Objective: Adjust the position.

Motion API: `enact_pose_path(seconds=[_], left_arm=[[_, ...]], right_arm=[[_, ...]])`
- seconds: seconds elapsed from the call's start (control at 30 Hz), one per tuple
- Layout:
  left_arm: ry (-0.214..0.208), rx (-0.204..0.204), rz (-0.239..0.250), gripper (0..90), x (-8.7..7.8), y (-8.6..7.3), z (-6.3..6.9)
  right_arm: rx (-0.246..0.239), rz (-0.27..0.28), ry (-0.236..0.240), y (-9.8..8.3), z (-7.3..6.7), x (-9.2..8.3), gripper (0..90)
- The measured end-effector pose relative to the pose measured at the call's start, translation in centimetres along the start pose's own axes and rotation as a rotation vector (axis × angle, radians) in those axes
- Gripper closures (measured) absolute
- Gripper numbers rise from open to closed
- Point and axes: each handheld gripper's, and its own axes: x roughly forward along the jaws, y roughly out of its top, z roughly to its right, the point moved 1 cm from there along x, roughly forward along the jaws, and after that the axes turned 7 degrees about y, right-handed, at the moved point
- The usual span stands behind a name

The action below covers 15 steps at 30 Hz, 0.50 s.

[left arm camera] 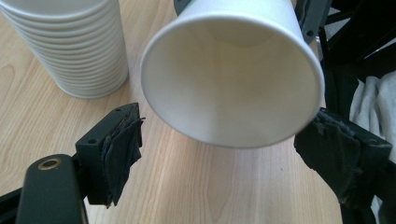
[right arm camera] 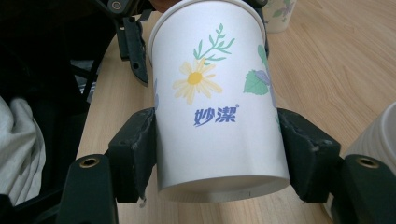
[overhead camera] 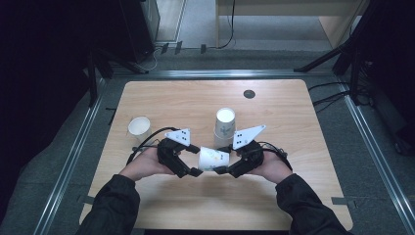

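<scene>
R gripper clamped on the flowered paper cup, held sideways over the table betw both hands, L gripper jaws apart round its open rim w/o touching, so back L off straight, keep R squeeze light, then set it down near the cup stack.

On the table, a cup lies sideways between the left gripper and right gripper, a cup stack just behind it, a single cup far left.

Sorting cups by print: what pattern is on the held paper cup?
Flowers and leaves on white paper cup, right gripper view.
</scene>
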Motion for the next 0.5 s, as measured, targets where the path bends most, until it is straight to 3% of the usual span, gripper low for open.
enact_pose_path(seconds=[0.33,0.5], left_arm=[[-0.051,0.003,0.05,16.1,0.64,0.19,0.2],[-0.05,0.007,0.061,17.1,0.73,0.26,0.32]], right_arm=[[-0.002,0.009,0.024,0.07,-0.11,0.16,33.5],[0.002,0.006,0.043,0.03,-0.12,0.38,33.4]])
